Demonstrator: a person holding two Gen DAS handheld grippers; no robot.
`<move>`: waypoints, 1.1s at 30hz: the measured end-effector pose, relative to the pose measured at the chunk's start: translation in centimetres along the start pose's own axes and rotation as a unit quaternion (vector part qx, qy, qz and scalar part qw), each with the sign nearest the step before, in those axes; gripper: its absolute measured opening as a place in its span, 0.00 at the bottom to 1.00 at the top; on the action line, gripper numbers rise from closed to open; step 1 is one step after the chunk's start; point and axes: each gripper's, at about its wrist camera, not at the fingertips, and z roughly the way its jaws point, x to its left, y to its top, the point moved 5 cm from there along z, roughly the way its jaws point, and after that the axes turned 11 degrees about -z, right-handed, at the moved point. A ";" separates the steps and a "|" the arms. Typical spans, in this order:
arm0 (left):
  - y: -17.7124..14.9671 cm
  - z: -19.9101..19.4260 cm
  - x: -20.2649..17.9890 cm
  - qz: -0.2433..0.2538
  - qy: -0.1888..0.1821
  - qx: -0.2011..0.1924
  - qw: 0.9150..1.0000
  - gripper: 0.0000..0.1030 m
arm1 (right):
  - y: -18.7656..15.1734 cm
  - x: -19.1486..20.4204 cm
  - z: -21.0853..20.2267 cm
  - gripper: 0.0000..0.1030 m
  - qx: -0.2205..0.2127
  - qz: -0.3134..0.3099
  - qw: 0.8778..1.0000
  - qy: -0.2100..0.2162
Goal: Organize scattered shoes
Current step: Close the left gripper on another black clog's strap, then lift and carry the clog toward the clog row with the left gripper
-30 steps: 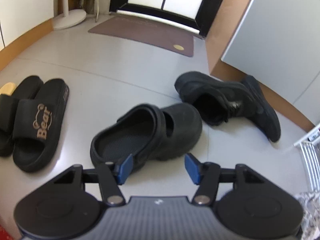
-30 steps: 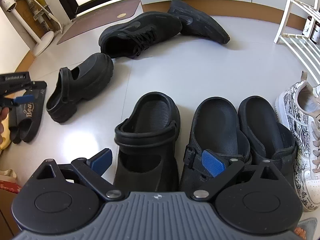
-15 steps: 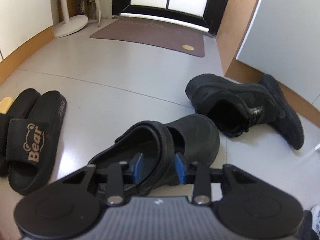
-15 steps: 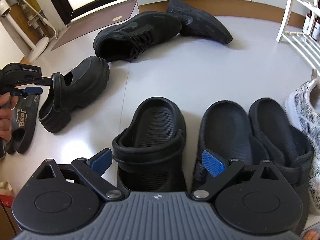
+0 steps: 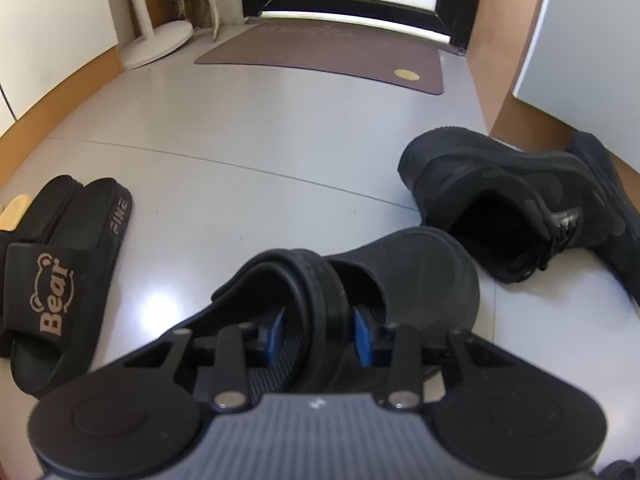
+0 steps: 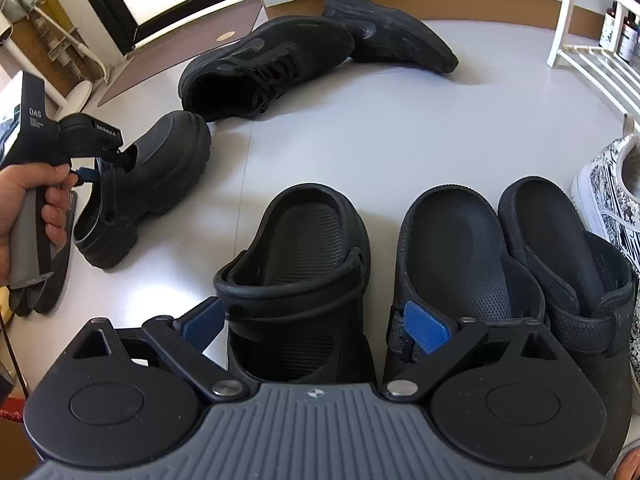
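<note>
In the left wrist view, our left claw (image 5: 318, 332) was closed narrow on the heel strap of the clog (image 5: 384, 276), which lay on the floor near the sneaker (image 5: 508, 216) and well apart from the slides (image 5: 60, 280). We judged the soft strap could bend or slip free on lifting, letting the clog swing. The pads were half hidden behind the strap.

In the right wrist view, our right claw (image 6: 316, 326) hung wide and empty over the mate (image 6: 300, 272) in the row. Its toe was hidden under the claw, and the white shoe (image 6: 612, 184) was cut off.
</note>
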 end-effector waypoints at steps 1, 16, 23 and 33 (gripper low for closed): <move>0.0 -0.2 0.0 -0.003 -0.002 -0.003 1.000 0.32 | 0.0 0.0 0.0 0.96 0.000 0.000 1.000 0.001; -1.1 1.2 -0.2 0.010 -0.015 0.017 1.000 0.28 | 0.2 1.0 0.0 0.96 0.000 -0.003 1.000 0.005; -2.4 -0.2 0.7 0.018 -0.031 0.022 0.999 0.26 | 0.4 1.5 0.2 0.96 0.000 -0.007 1.000 0.002; -5.6 -3.0 2.7 0.022 -0.058 0.039 0.997 0.24 | 0.6 2.3 -0.1 0.96 -0.001 -0.017 1.000 0.002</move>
